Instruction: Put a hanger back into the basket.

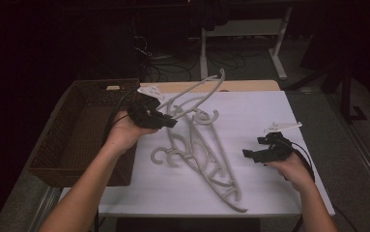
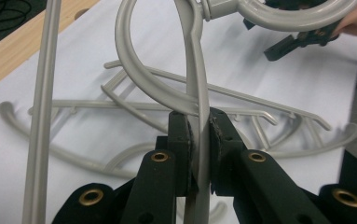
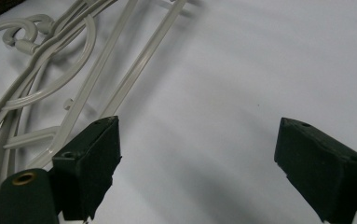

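One hanger lifted — basket empty

Our left gripper [image 2: 199, 140] clamps a raised hanger [image 1: 192, 94]; right gripper [image 3: 199, 163] gapes wide, holding nothing; the pile of hangers [image 1: 202, 159] awaits the basket [image 1: 52, 145].

White bench [image 1: 264, 108] lies open right of the hanger pile [image 1: 199, 150] (mid-bench), with the wicker basket [image 1: 76, 130] walling the left edge.

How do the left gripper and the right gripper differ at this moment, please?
The left gripper is shut on a grey hanger, while the right gripper is open with nothing between its jaws. The left gripper lifts its hanger off the white table cover beside the wicker basket; the right gripper hovers low over bare cover, to the right of the hanger pile. Both are black, two-jawed and hand-held.
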`<state>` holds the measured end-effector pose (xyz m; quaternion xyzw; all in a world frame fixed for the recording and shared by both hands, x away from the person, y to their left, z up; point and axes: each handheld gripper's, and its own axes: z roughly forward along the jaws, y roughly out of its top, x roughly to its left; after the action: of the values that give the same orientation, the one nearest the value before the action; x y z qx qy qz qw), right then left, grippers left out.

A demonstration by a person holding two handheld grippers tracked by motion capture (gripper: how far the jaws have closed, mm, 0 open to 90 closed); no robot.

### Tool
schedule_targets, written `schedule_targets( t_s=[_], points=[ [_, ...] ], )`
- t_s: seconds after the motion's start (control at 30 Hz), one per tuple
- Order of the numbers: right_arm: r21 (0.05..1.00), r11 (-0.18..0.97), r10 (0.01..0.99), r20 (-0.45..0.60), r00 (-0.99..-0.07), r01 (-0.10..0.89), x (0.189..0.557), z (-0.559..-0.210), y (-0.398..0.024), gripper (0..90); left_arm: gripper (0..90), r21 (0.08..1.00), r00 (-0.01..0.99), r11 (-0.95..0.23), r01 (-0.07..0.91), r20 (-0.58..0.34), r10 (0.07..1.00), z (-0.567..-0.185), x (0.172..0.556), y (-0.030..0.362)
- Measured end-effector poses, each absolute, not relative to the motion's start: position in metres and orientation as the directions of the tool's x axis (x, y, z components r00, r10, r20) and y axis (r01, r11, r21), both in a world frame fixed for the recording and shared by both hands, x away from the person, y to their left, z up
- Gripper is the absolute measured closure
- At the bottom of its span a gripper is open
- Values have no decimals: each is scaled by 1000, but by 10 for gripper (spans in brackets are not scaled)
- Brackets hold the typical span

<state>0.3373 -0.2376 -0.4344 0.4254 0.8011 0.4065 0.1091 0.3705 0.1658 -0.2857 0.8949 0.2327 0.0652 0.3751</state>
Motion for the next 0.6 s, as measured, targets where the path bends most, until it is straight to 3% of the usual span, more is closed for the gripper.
schedule_targets(
  t_s=[0.6],
  points=[
    [738, 309, 778, 167, -606, 600, 338, -437, -237, 140, 820, 706, 824, -557, 437, -67, 562, -274, 362, 286]
  ],
)
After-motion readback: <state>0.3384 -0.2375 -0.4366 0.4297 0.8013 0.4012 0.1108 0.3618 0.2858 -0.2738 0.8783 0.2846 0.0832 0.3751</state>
